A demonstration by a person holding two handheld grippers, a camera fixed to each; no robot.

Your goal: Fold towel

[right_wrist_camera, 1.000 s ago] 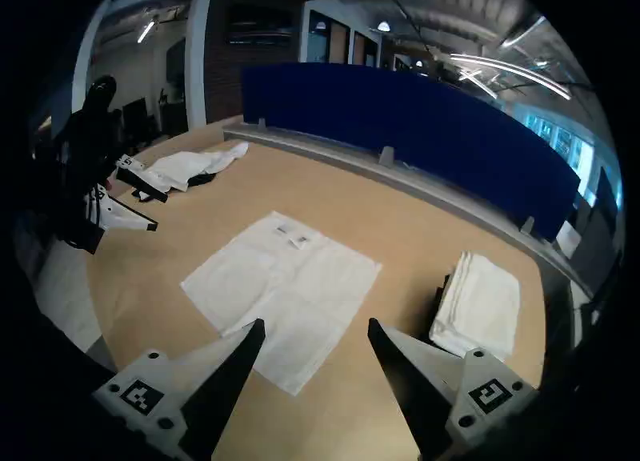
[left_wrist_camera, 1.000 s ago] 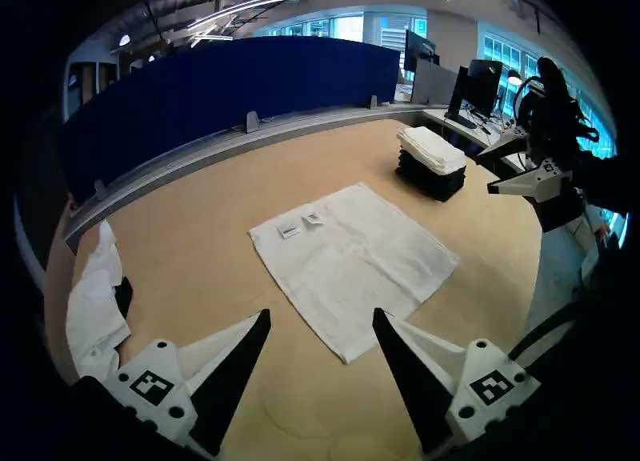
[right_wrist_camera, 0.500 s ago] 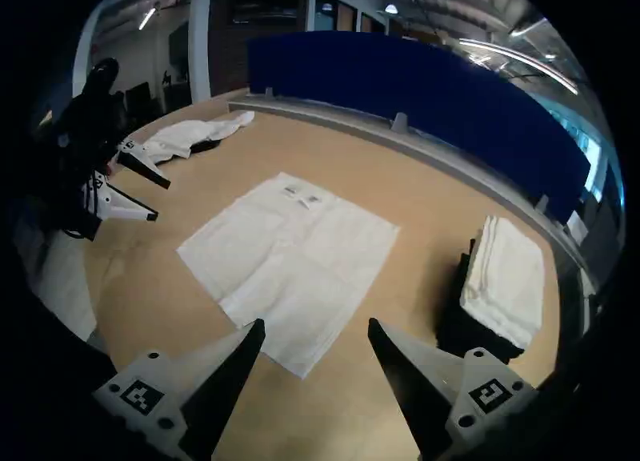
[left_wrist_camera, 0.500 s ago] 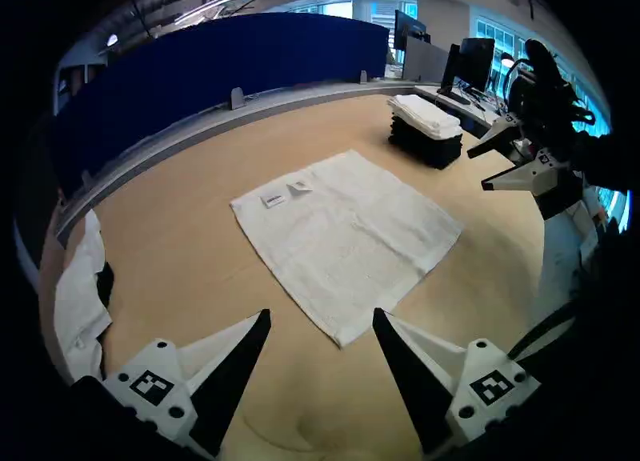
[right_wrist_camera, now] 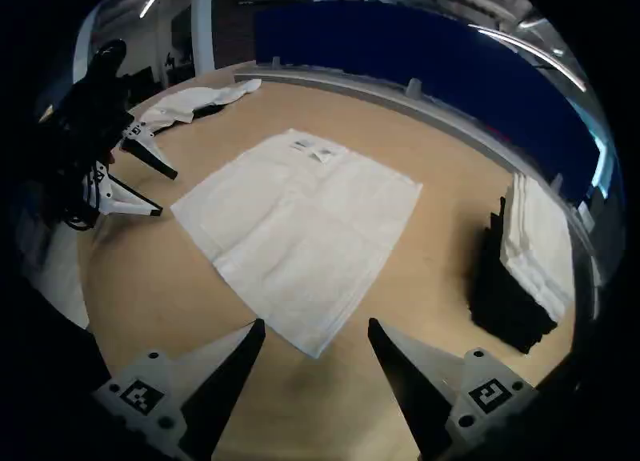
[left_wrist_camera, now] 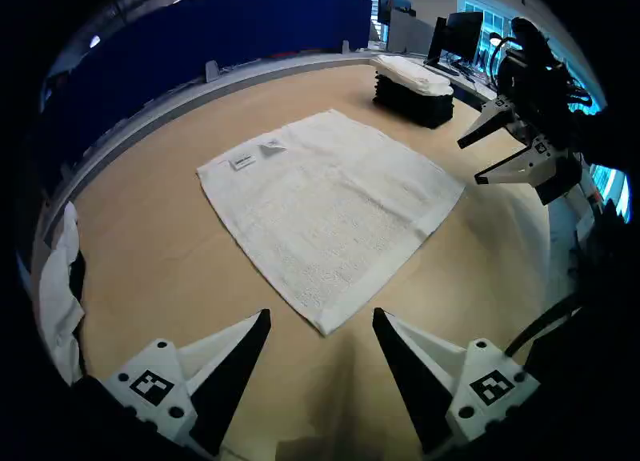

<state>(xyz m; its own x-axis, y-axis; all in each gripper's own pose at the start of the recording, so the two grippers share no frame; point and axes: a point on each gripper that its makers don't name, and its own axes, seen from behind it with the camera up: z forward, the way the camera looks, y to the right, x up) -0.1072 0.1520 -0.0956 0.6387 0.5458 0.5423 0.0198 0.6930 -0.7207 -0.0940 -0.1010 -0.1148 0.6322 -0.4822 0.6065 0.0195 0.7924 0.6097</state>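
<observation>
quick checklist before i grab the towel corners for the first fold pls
1. Towel spread flat on the table: ok.
2. Left gripper open, nothing held: ok.
3. Right gripper open, nothing held: ok.
4. Each gripper aimed at its own near corner of the towel: ok.
5. Fingers closed on the cloth: not ok, no corner gripped yet.
6. Fold path free: ok, the stack of folded towels stands apart from the towel.
</observation>
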